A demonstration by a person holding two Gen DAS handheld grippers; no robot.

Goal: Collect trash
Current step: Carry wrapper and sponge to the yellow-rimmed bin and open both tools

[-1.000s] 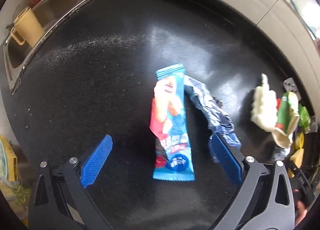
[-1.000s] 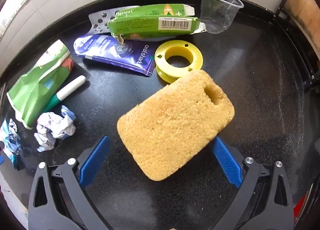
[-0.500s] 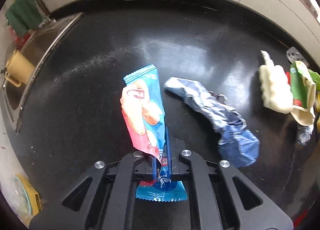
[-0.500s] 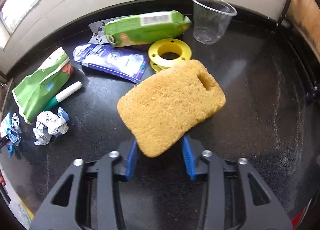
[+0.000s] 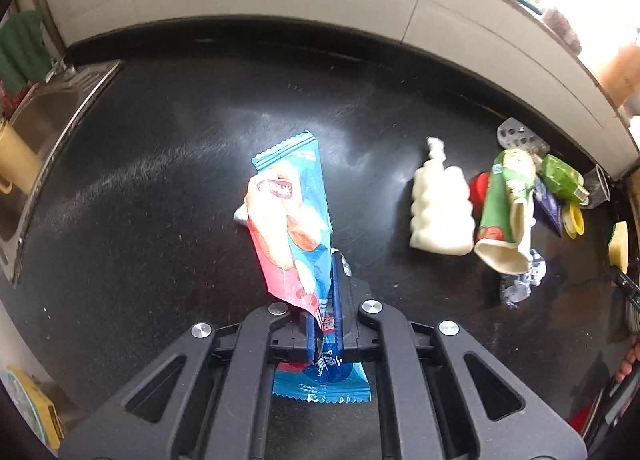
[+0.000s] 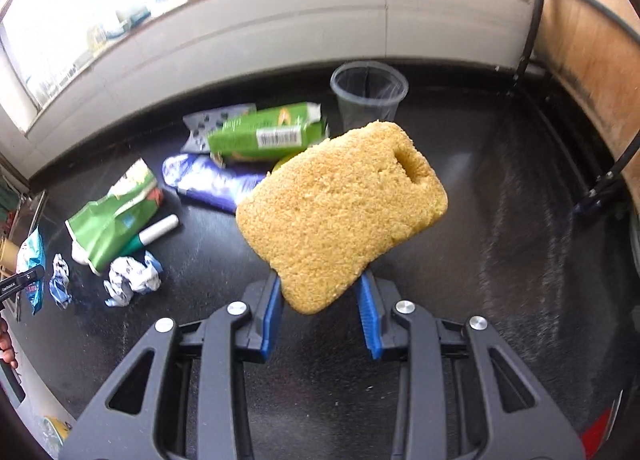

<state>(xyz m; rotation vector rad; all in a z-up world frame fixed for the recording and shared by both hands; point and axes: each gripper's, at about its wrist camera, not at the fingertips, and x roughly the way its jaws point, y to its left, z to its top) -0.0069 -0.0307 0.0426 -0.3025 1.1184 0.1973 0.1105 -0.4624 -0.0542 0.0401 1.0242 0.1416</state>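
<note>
My left gripper is shut on a blue and red snack wrapper and holds it lifted above the black counter. My right gripper is shut on the near end of a yellow sponge, raised and tilted over the counter. On the counter lie a green wrapper, a crumpled foil ball, a purple pouch, a green box and a white crumpled bag.
A clear plastic cup stands at the back by the wall. A white marker lies by the green wrapper. A steel sink with a yellow mug is at the far left. A wooden board stands at the right.
Both grippers went from open to shut. The left one closed on the snack wrapper and lifted it; the right one closed on the sponge and lifted it off the counter.
</note>
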